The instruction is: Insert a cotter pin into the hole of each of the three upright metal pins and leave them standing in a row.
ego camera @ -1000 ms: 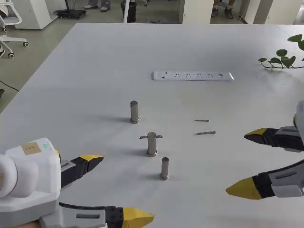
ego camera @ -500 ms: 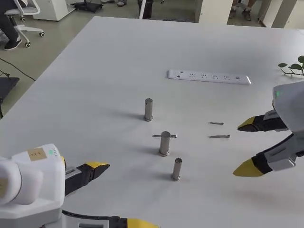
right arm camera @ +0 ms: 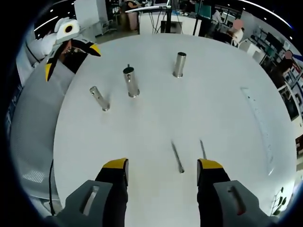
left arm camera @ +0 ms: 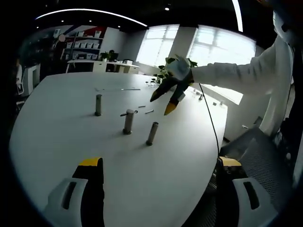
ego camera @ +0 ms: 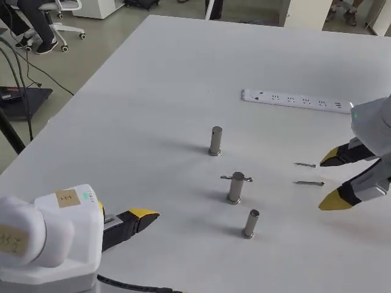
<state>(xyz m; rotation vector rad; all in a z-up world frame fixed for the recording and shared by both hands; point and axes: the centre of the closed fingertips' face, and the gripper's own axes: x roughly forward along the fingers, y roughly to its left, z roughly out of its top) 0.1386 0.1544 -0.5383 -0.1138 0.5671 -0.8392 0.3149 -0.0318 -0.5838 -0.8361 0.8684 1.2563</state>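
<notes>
Metal pins (ego camera: 235, 190) on table (ego camera: 153, 91) | left gripper (left arm camera: 159, 163) by near edge, jaws wide, empty | right gripper (ego camera: 323, 184) toward right edge, wide, empty | three upright, mid-table row | cotter pin (ego camera: 236, 178) crosswise through middle one | loose cotter pins (ego camera: 308, 182) flat, lengthwise toward right edge, between right jaws

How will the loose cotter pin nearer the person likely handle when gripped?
Thin and lying flat on the table, the cotter pin likely slips or skates when pinched. It looks like metal: probably stiff, very light.

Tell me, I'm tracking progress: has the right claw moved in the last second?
Yes: the right claw has moved closer to the two loose cotter pins.
</notes>
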